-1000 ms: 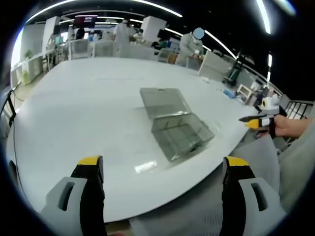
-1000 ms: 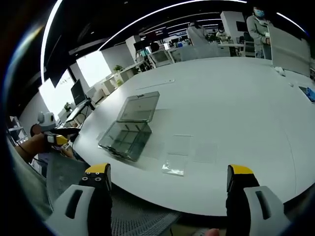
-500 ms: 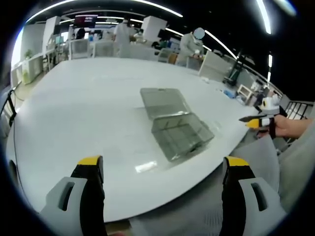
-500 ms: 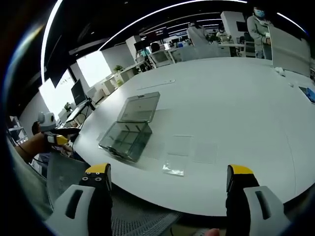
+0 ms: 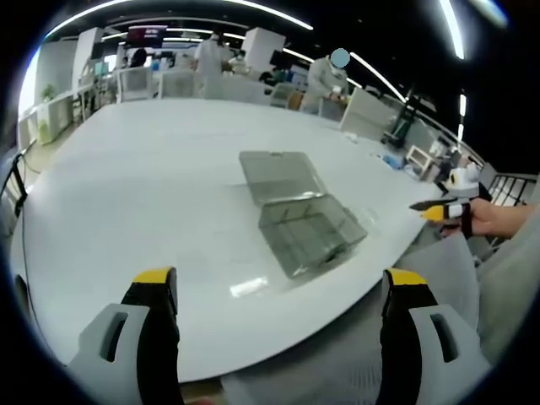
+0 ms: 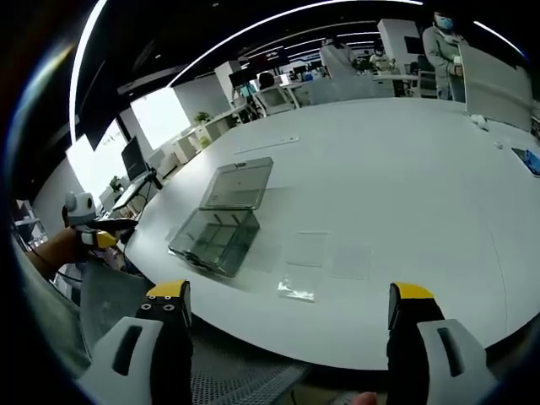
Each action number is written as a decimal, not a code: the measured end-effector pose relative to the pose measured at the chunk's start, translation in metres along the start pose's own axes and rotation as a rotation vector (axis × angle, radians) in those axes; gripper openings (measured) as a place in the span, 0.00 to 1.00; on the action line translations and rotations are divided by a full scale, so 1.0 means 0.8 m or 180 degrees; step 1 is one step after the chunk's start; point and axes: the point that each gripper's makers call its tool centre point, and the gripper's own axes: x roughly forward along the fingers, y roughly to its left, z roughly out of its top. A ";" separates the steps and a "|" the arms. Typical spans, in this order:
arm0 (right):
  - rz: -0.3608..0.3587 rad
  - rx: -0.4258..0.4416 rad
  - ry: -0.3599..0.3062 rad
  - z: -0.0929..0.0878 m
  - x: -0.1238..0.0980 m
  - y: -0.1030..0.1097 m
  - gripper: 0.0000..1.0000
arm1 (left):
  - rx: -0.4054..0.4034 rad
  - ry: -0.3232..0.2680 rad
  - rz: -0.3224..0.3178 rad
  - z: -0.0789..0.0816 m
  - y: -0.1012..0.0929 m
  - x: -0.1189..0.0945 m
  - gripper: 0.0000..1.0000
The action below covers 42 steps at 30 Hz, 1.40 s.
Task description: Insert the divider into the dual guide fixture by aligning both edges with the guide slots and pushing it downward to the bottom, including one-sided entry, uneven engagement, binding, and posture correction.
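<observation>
Both grippers, left (image 5: 274, 291) and right (image 6: 287, 304), hang spread and empty. Thin clear dividers (image 6: 297, 290) beside the fixture (image 6: 216, 238) could slip or enter skewed and bind.

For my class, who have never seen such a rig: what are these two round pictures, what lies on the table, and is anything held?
A person holds a two-jaw tool in each hand, and each tool carries a camera looking along its own jaws. The left gripper and the right gripper both stand open and hold nothing. On the white table lies a clear plastic box with its lid folded back flat. In the right gripper view, flat clear sheets and a small clear piece lie beside the box. The other gripper shows at each view's edge.
</observation>
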 end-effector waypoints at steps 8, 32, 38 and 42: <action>0.0004 0.0001 -0.0010 0.001 0.000 0.001 0.96 | 0.0003 -0.0003 -0.0002 0.000 0.000 0.001 0.99; 0.0012 0.0012 -0.0030 0.001 -0.003 0.004 0.95 | 0.0014 -0.0013 -0.0013 0.002 -0.003 0.000 0.99; 0.0010 0.0003 -0.0035 0.001 -0.004 0.005 0.95 | 0.0024 -0.0019 -0.0015 0.003 -0.004 -0.001 0.99; 0.0014 -0.0002 -0.0035 0.001 -0.005 0.006 0.95 | 0.0027 -0.0022 -0.0015 0.002 -0.005 -0.001 0.99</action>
